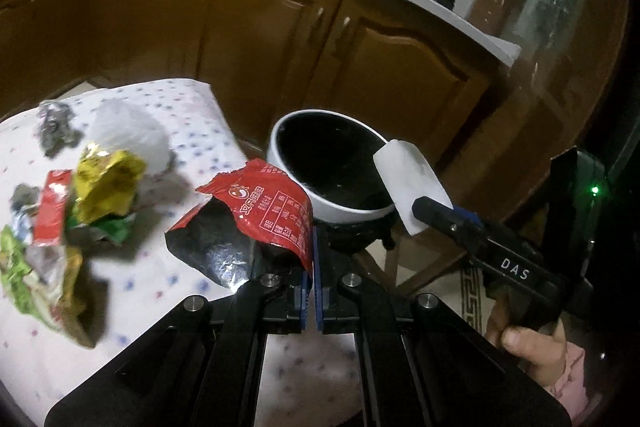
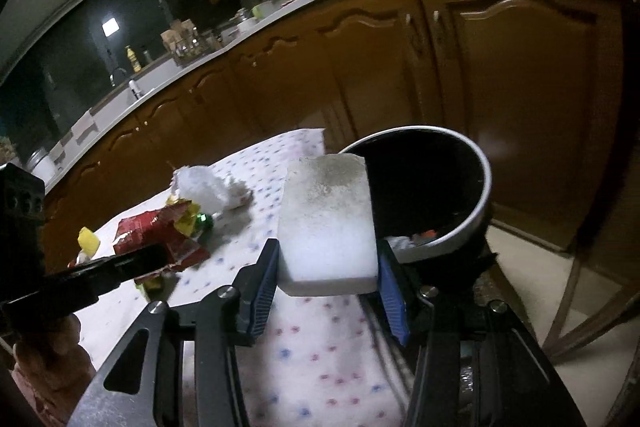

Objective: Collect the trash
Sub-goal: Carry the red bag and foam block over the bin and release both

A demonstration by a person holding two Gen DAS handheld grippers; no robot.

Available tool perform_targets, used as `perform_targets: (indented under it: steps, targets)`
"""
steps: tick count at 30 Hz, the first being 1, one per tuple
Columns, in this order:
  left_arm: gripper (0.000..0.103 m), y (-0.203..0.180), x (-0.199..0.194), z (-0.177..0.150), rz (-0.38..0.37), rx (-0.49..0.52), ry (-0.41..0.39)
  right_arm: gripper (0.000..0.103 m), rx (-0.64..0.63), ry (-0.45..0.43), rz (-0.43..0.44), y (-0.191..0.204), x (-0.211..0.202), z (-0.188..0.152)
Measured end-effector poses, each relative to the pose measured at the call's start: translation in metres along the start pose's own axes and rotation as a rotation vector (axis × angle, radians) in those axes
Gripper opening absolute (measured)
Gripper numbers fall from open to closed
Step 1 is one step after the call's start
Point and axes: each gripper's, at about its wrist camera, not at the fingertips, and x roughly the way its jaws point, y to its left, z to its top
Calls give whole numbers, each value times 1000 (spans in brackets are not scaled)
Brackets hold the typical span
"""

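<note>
My left gripper is shut on a red foil snack wrapper with a silver inside, held above the table's right edge beside the bin. My right gripper is shut on a white sponge block, held next to the bin's rim; the block also shows in the left wrist view. The trash bin is white-rimmed with a dark inside, just off the table; in the right wrist view some scraps lie at its bottom. A pile of crumpled yellow, red and green wrappers lies on the table.
The table has a white dotted cloth. A crumpled white tissue lies beyond the wrappers. Brown kitchen cabinets stand close behind the table and bin. A wooden chair frame stands under the bin.
</note>
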Motion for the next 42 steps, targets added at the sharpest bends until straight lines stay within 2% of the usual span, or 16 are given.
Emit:
perform_targets:
  steps: [5, 17, 31, 39, 42]
  targets:
    - [1, -10, 17, 11, -19, 15, 15, 48, 19, 0, -24, -20, -2, 4]
    - [1, -33, 59, 34, -52, 70, 62, 49, 11, 15, -48, -40, 13, 18]
    - [1, -41, 107, 64, -81, 105, 117, 49, -37, 54, -93, -60, 34, 42]
    - [1, -38, 153, 78, -71, 112, 190, 50, -98, 114, -129, -71, 60, 57]
    - [6, -30, 167, 79, -78, 75, 231, 53, -118, 138, -133, -75, 67, 57]
